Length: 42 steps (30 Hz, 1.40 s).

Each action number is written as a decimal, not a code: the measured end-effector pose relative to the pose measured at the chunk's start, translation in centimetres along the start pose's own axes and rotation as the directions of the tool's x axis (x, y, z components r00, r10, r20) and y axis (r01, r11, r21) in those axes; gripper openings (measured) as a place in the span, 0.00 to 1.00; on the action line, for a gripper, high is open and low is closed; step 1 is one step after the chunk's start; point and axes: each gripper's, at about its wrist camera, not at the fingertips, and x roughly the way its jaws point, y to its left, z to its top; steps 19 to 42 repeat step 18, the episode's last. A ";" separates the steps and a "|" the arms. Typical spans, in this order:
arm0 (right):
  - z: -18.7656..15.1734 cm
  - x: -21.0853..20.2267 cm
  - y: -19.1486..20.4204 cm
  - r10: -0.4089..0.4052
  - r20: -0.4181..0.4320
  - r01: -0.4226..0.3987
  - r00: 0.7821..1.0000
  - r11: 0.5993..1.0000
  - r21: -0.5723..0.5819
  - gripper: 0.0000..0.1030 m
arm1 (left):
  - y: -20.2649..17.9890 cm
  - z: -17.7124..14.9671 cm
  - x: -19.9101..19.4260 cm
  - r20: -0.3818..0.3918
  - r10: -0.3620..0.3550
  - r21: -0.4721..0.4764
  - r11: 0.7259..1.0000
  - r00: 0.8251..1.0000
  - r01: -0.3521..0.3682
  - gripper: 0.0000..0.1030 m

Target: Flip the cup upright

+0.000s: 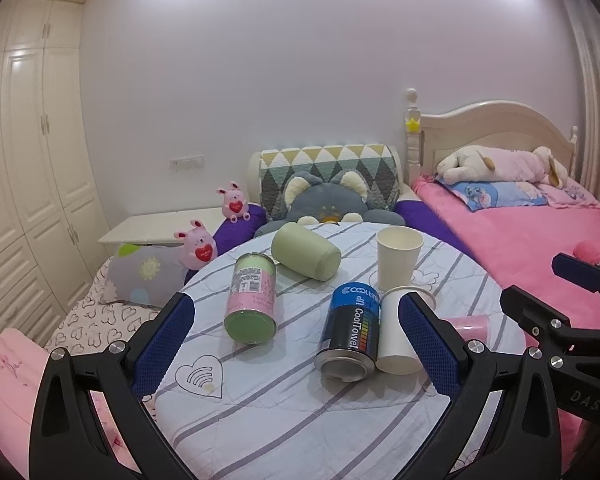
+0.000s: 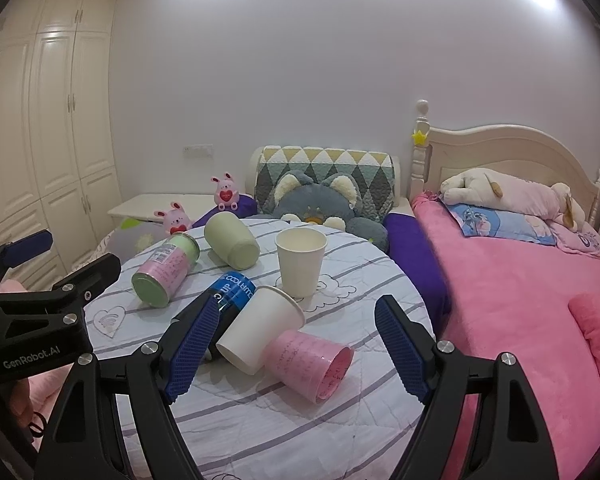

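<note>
Paper cup [image 2: 256,330] lying tipped on desk [image 2: 360,280], between can [image 2: 230,294] and pink cup [image 2: 312,362]. Light, thin-walled, crushing easily: taking wall mid-body, gently. Right tool [image 2: 296,354] and left tool [image 1: 296,344] both gaping wide, carrying nothing.

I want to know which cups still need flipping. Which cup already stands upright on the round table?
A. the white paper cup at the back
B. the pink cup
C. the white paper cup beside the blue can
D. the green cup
A: the white paper cup at the back stands with its mouth up, while the green cup, the pink cup and the other white paper cup lie on their sides.
</note>
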 end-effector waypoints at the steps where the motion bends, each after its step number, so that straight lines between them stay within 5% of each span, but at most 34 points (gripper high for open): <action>1: 0.0 0.1 0.0 0.000 0.000 0.000 1.000 1.000 -0.001 0.79 | 0.0 0.0 0.1 -0.003 0.000 0.000 1.000 1.000 0.000 1.00; 42: 1.2 2.8 -0.9 -0.012 -0.023 0.011 1.000 0.998 -0.063 0.79 | 0.2 0.3 2.3 -0.029 0.011 0.002 1.000 1.000 -0.011 1.00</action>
